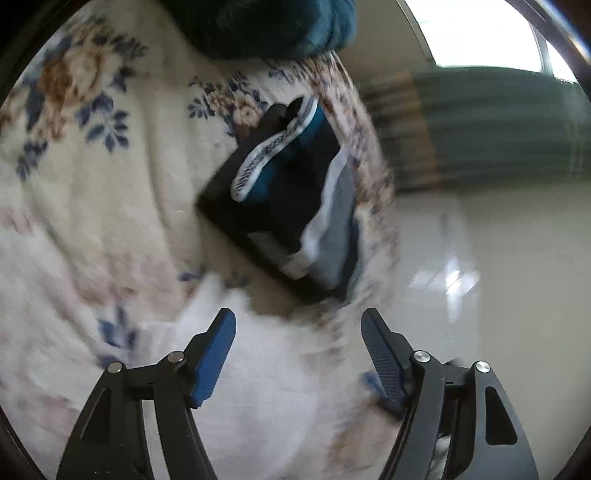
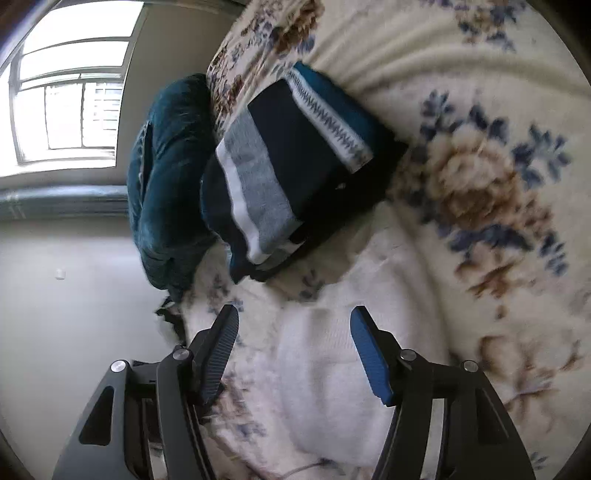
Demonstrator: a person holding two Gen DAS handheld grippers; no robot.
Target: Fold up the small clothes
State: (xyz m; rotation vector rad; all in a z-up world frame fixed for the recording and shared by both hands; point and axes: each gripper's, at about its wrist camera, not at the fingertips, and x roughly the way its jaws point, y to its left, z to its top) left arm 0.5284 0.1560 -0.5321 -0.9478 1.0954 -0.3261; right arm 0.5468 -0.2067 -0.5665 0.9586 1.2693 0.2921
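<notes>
A folded stack of small clothes (image 1: 295, 199), dark navy with teal, grey and white bands, lies near the edge of a floral cream blanket (image 1: 92, 184). It also shows in the right wrist view (image 2: 295, 162). A white garment (image 1: 273, 369) lies on the blanket under my left gripper (image 1: 298, 321), which is open and empty. The same white garment (image 2: 314, 369) lies under my right gripper (image 2: 294, 317), also open and empty. Both grippers hover just short of the stack.
A teal plush blanket (image 2: 166, 184) is bunched at the bed edge beyond the stack, also in the left wrist view (image 1: 266, 26). A shiny pale floor (image 1: 480, 277) lies past the bed edge. A window (image 2: 70, 99) is behind.
</notes>
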